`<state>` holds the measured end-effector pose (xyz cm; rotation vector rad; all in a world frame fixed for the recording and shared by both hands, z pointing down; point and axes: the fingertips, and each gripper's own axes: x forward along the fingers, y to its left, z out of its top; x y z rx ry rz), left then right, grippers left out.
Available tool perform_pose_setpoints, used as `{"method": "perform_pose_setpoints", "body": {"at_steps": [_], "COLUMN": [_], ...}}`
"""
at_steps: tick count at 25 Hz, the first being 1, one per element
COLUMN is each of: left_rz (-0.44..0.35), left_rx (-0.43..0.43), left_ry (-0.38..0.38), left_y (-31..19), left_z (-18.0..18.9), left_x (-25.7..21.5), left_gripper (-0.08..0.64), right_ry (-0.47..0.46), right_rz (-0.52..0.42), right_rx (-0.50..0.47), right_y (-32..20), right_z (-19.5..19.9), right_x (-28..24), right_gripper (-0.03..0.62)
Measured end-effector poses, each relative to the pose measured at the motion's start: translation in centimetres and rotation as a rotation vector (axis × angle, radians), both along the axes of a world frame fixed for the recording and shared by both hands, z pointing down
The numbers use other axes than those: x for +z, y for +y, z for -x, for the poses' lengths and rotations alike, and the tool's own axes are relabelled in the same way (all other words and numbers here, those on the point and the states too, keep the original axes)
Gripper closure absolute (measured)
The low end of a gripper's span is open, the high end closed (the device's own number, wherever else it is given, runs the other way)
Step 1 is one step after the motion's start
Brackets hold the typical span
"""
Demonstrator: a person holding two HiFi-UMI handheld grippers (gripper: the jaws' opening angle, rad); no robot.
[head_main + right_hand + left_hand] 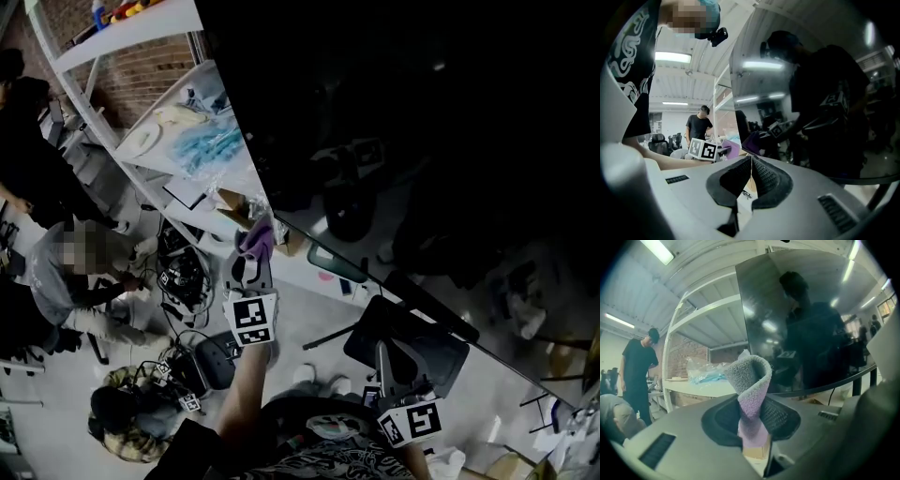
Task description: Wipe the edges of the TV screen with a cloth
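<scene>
White shelf rack [150, 23] w/ brick wall [141, 80] behind it; pale grey floor [56, 384] below; bright strip lights [658, 250] on white ribbed ceiling [708, 263].

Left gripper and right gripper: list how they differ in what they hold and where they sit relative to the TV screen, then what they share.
The left gripper is shut on a purple-grey cloth; the right gripper is shut on nothing. In the head view the left gripper is up at the TV screen edge; the right gripper hangs lower, nearer the person's body. Both carry a marker cube.
</scene>
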<state>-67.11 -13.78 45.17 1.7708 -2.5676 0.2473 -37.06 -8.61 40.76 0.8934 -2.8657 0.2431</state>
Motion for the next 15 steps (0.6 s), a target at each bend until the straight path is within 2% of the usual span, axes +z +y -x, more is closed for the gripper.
{"method": "perform_pose_setpoints", "body": {"at_steps": [7,15], "left_rz": [-0.033,-0.057], "left_rx": [0.112,0.142], "left_ry": [-0.007,0.035], "left_y": [-3.0,-3.8], "left_z": [-1.3,0.9], "left_x": [-0.2,-0.5], "left_gripper": [0.456,0.456], "right_ry": [0.010,0.018], "right_rz": [-0.022,-0.006], "right_rx": [0.084,0.132], "right_y": [0.2,0.1], "right_z": [0.2,0.8], "right_x": [-0.1,0.3], "right_gripper": [0.563,0.563]}}
